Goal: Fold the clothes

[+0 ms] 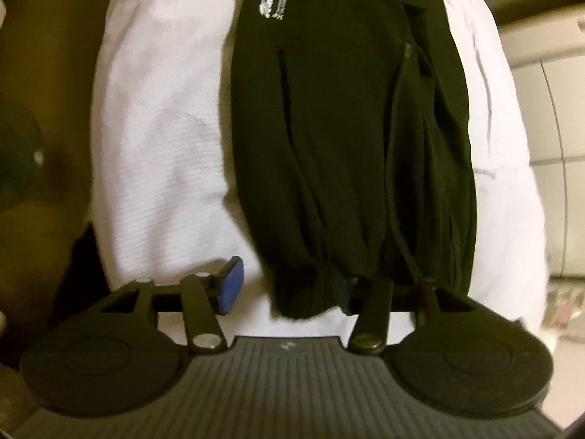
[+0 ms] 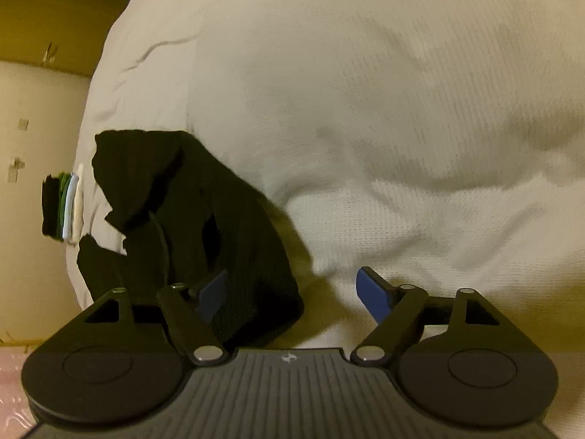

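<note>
Here, in the left wrist view, a brown surface (image 1: 44,73) is at the far left, and a white cloth (image 1: 164,128) lies beside it. On the white cloth lies the black garment (image 1: 329,128), long and bunched, with a white print at its far end. The left tool (image 1: 314,289) stands wide: its left blue pad (image 1: 231,285) is free, and the near end of the black garment covers the right finger, so I cannot tell if it touches the fabric.

In the right wrist view, a small stack of folded clothes (image 2: 62,206) is at the far left, near the edge of the white cloth (image 2: 365,128). The black garment (image 2: 204,219) lies crumpled over the left finger of the right tool (image 2: 296,292). This tool is also wide, and its right blue pad (image 2: 373,294) is free.
</note>
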Motion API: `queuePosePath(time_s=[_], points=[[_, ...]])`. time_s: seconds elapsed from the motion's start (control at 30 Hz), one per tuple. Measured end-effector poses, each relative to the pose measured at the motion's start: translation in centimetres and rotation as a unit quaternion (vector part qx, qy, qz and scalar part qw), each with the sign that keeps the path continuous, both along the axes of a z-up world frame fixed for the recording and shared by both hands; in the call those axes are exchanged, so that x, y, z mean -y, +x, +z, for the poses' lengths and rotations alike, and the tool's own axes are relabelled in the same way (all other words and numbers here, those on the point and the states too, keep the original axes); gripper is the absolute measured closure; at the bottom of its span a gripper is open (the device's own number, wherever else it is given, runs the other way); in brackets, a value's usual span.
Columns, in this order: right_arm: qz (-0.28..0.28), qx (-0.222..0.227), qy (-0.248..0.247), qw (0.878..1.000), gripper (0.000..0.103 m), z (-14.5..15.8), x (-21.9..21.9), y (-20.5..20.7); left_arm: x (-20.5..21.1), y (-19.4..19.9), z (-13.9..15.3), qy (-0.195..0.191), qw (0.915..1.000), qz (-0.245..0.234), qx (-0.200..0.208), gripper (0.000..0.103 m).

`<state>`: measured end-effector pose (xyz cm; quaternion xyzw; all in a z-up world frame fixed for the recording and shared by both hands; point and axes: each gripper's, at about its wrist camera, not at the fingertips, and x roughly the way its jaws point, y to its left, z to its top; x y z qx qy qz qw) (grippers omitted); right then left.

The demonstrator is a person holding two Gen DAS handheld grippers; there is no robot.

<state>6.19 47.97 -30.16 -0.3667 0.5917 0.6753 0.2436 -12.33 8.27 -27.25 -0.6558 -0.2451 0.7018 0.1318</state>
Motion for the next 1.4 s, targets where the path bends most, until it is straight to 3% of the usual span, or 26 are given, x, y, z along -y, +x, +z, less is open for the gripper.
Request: queuePosePath(time_s=[0.17, 0.2, 0.23, 0.27, 0.33, 0.37, 0.5, 0.57, 0.63, 0.67, 0.73, 0.83, 0.9, 0.97, 1.03, 1.07, 1.1, 1.13, 1.17, 1.2, 1.3, 1.37, 1.4], points=[[-0.015, -0.019, -0.027, 0.999, 0.024, -2.8, 0.3, -1.5, -0.1, -0.8, -2.5, 0.013, 0.9985, 0.043, 0.031, 0.053], [-0.014, -0.026, -0.031, 0.999, 0.027, -3.4, 0.4, -2.0, -0.1, -0.8, -2.4, 0.012, 0.9988, 0.038, 0.028, 0.062], [-0.01, -0.032, -0.034, 0.999, 0.042, -3.9, 0.5, -2.6, -0.2, -1.0, -2.3, 0.013, 0.9992, 0.029, 0.024, 0.073], [0.006, -0.037, -0.036, 0.999, 0.067, -4.0, 0.8, -3.3, -0.4, -1.1, -2.2, 0.014, 0.9995, 0.02, 0.021, 0.095], [0.051, -0.018, -0.01, 0.998, 0.086, -2.7, 1.2, -4.9, -0.7, -1.4, -1.0, 0.006, 0.9999, -0.005, 0.007, 0.1], [0.067, -0.013, 0.008, 0.998, 0.089, -1.7, 1.1, -5.6, -0.9, -1.6, -0.1, 0.003, 0.9998, -0.02, -0.004, 0.1], [0.101, -0.066, 0.092, 0.988, 0.09, 5.9, -0.2, -7.7, -0.6, -0.9, 6.2, 0.026, 0.9944, -0.072, -0.072, 0.101], [0.141, -0.101, 0.152, 0.973, 0.091, 10.7, -0.5, -8.6, -0.3, 0.2, 9.5, 0.041, 0.9882, -0.094, -0.113, 0.102], [0.172, -0.088, 0.187, 0.963, 0.092, 12.6, -0.9, -9.0, -0.8, 1.3, 11.1, 0.043, 0.9822, -0.124, -0.135, 0.102], [0.183, -0.067, 0.195, 0.961, 0.092, 12.6, -1.4, -9.0, -1.3, 1.6, 10.8, 0.046, 0.9813, -0.133, -0.131, 0.102], [0.183, 0.008, 0.182, 0.966, 0.092, 9.7, -2.5, -8.7, -3.1, 2.5, 8.3, 0.033, 0.9816, -0.158, -0.103, 0.102], [0.138, 0.122, 0.128, 0.975, 0.092, 1.5, -4.0, -6.6, -6.2, 4.1, 1.9, -0.035, 0.9789, -0.199, -0.031, 0.102], [0.117, 0.129, 0.12, 0.977, 0.091, 0.3, -3.9, -6.2, -7.2, 4.4, 0.3, -0.062, 0.9746, -0.213, -0.032, 0.102], [0.098, 0.133, 0.116, 0.979, 0.091, -0.6, -3.8, -5.9, -6.8, 3.7, 0.7, -0.042, 0.9798, -0.195, -0.022, 0.102], [0.118, 0.122, 0.156, 0.973, 0.092, 1.2, -3.2, -6.5, -6.1, 4.1, 1.8, -0.024, 0.9793, -0.198, -0.033, 0.102], [0.126, 0.118, 0.171, 0.97, 0.092, 1.9, -3.0, -6.5, -6.4, 4.4, 1.8, -0.033, 0.9755, -0.213, -0.042, 0.102], [0.127, 0.126, 0.172, 0.969, 0.091, 1.6, -3.1, -6.5, -6.7, 4.7, 1.9, -0.042, 0.9713, -0.228, -0.051, 0.102], [0.127, 0.137, 0.171, 0.967, 0.082, 1.0, -3.3, -6.5, -7.1, 4.8, 1.0, -0.067, 0.9655, -0.245, -0.056, 0.102], [0.125, 0.153, 0.162, 0.967, 0.063, -0.3, -3.4, -6.5, -7.2, 4.7, 0.5, -0.08, 0.965, -0.246, -0.046, 0.101], [0.126, 0.165, 0.149, 0.967, 0.056, -1.2, -3.5, -6.6, -7.3, 4.6, -0.1, -0.092, 0.9643, -0.246, -0.036, 0.101], [0.109, 0.178, 0.142, 0.968, 0.034, -1.2, -3.1, -6.8, -7.0, 3.2, 1.6, -0.081, 0.962, -0.26, -0.018, 0.095], [0.106, 0.2, 0.16, 0.961, 0.011, 0.1, -2.0, -7.0, -6.5, 2.7, 3.5, -0.075, 0.9566, -0.281, -0.022, 0.086], [0.103, 0.208, 0.164, 0.959, 0.013, 0.6, -1.4, -6.9, -6.1, 2.6, 4.4, -0.068, 0.955, -0.288, -0.025, 0.082]])
